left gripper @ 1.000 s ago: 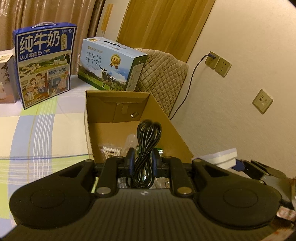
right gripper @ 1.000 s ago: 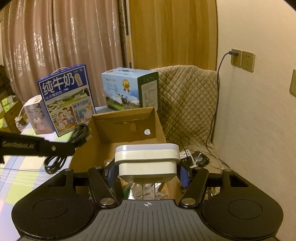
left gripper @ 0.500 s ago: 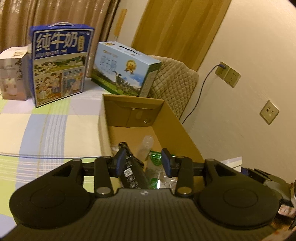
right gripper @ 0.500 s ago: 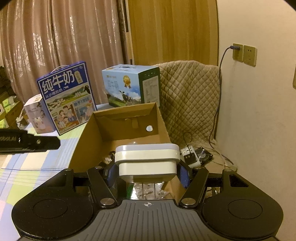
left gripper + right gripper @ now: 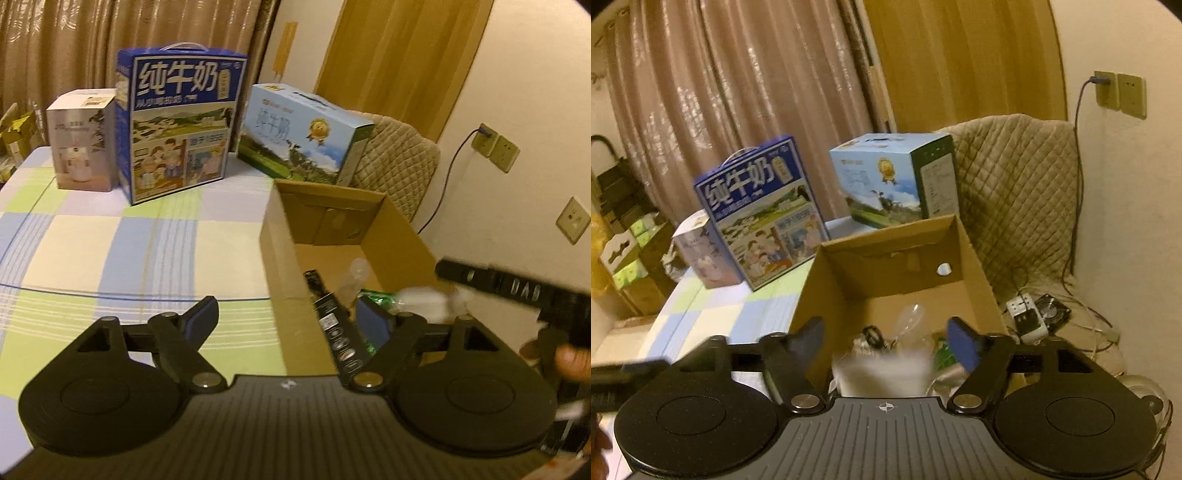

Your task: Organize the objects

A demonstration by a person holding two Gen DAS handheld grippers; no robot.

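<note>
Left of the cardboard box [image 5: 284, 280] stand three cartons: one white carton [image 5: 83, 144] and two milk cartons [image 5: 177, 129]. Both grippers' jaws have just been opening, spread and empty; the blurred white container [image 5: 884, 373] drops into the box.

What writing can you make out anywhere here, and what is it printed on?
"纯牛奶": dark blue milk carton.
"1956": same carton, lower panel, only roughly legible.
"纯牛奶": light blue milk carton, faint.
"DAB": black bar of the right gripper, blurred, uncertain.
White box and black packet: print unreadable.
</note>
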